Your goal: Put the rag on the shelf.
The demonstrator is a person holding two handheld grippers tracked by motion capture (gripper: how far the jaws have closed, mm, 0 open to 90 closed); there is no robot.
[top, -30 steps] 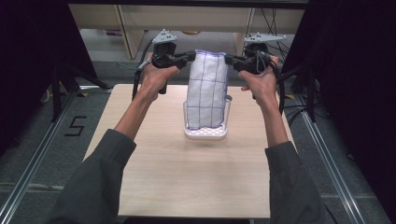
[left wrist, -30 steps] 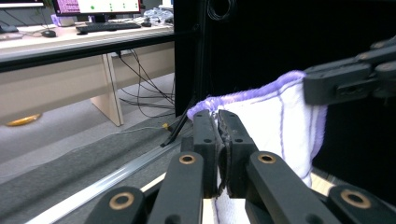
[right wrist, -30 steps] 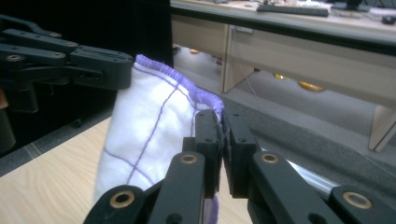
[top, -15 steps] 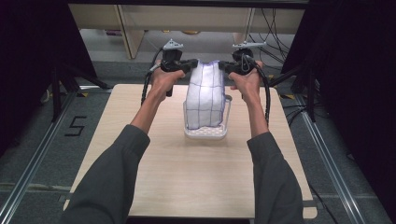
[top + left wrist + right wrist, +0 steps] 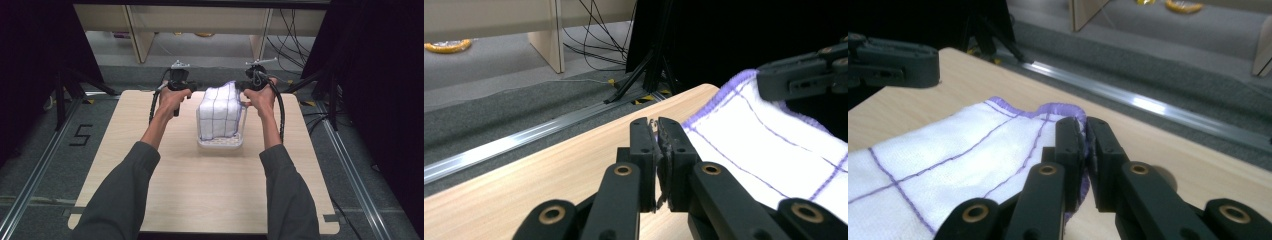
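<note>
A white woven cloth with thin purple grid lines and a purple hem [image 5: 220, 111] hangs draped over a small white plastic basket [image 5: 220, 142] that sits near the middle of the far half of the light wooden tabletop [image 5: 200, 190]. Its long axis runs from the far edge toward the person, and its far end is raised above the basket.

The left gripper [image 5: 187, 86] holds the cloth's far left corner and the right gripper [image 5: 245, 86] its far right corner, level with each other, the cloth stretched between them. In the right gripper view the right gripper [image 5: 1084, 131] has its jaws pressed together on the purple hem. In the left gripper view the left gripper [image 5: 659, 131] has its jaws closed as well; cloth lies just beside them to the right and seems pinched between them, though the bite itself is hard to make out.

Each hand is equally near its own corner, so neither leads. The rest of the cloth lies toward the near edge from both claws, so lowering or folding it would probably carry both corners along that long axis together.
</note>
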